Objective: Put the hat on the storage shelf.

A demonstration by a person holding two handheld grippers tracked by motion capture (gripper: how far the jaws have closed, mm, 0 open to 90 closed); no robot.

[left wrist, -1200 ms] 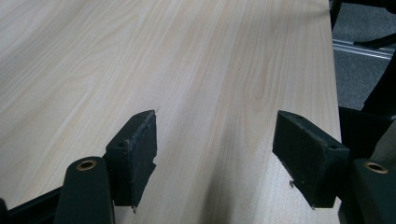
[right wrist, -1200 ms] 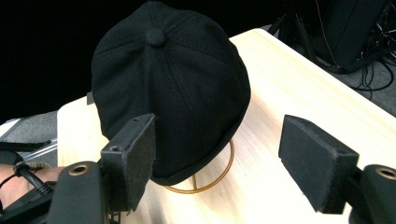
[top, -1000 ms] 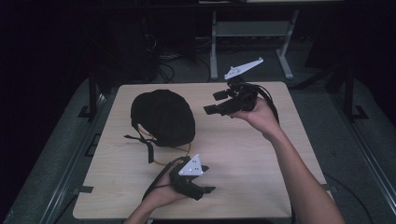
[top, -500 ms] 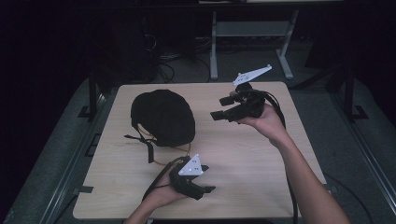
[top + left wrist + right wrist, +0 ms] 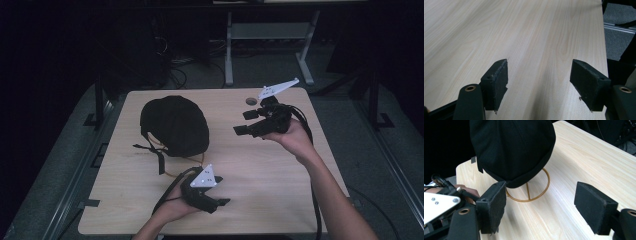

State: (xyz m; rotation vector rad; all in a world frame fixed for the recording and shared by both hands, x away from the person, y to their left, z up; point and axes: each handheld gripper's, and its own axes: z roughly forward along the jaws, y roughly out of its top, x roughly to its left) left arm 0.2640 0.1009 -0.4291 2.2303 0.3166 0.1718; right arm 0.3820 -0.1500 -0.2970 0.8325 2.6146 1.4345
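Hovering right of the black cap (image 5: 175, 125), the right gripper (image 5: 246, 122) has wide, empty jaws; the left gripper (image 5: 220, 204), near tabletop (image 5: 270, 180) edge, likewise.

High view: fixed above near table (image 5: 280, 200) edge, facing forward and down, far. Left gripper view: low, close over bare tabletop. Right gripper view: close, aimed at black cap (image 5: 511, 147) on wire stand (image 5: 529, 192); cap shared with high view, centre left.
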